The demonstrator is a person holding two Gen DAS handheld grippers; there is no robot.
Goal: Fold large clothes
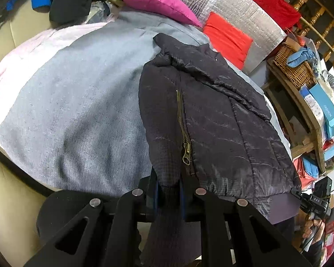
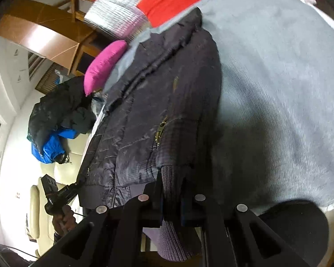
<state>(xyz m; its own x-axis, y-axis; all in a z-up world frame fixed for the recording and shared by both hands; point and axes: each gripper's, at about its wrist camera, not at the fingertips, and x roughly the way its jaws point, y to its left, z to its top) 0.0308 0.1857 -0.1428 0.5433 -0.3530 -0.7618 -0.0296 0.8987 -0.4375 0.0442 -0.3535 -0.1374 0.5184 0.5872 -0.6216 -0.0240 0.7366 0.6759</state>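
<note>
A dark puffy jacket (image 1: pixel 211 115) with a brass zip (image 1: pixel 184 129) lies on a grey blanket (image 1: pixel 73 102). The left gripper (image 1: pixel 169 191) is pinched tight on the jacket's near edge, and the right gripper (image 2: pixel 171 191) is pinched tight on its knit cuff (image 2: pixel 169 178). Behind the blanket sit a pink pillow (image 1: pixel 158 2), a red pillow (image 1: pixel 229 37) and a shiny silver sheet (image 1: pixel 240 11).
</note>
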